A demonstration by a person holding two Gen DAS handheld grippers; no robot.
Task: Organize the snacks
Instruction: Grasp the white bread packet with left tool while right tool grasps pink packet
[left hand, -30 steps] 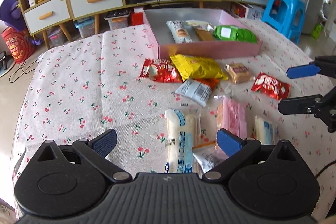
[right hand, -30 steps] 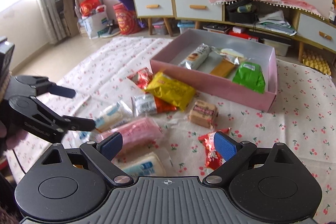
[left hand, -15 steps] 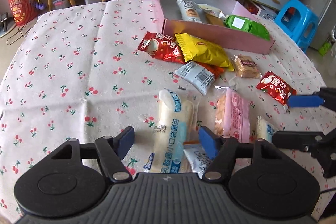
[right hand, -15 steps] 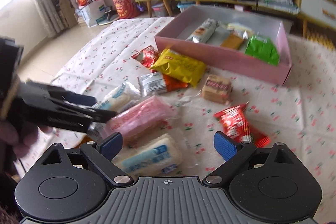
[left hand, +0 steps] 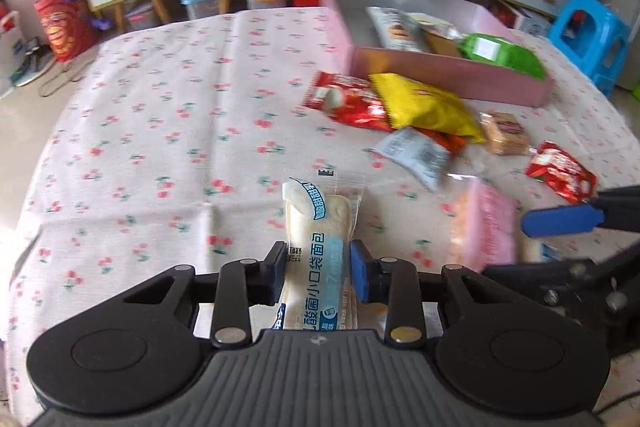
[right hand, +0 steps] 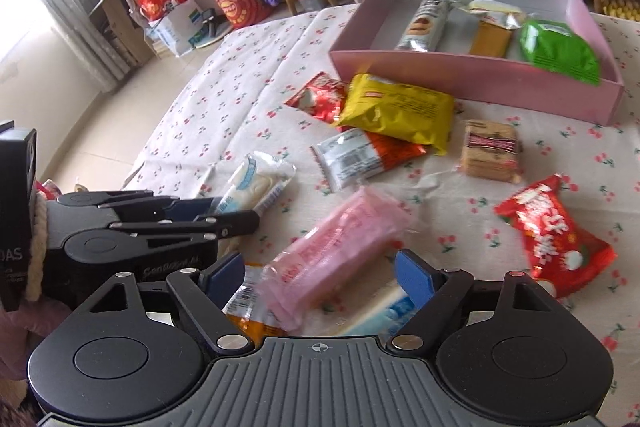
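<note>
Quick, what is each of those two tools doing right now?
Left tool: closed on the white bread packet.
Right tool: open, holding nothing, around the pink snack packet.

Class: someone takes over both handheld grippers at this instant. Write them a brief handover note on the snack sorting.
Left gripper: shut on the white bread packet.
Right gripper: open, straddling the pink packet, not gripping.
Done: three or four snacks in the pink box, among them the green bag.
Left: the held bread, the pink packet, the yellow bag, the biscuit pack and the other loose packets on the cloth.
</note>
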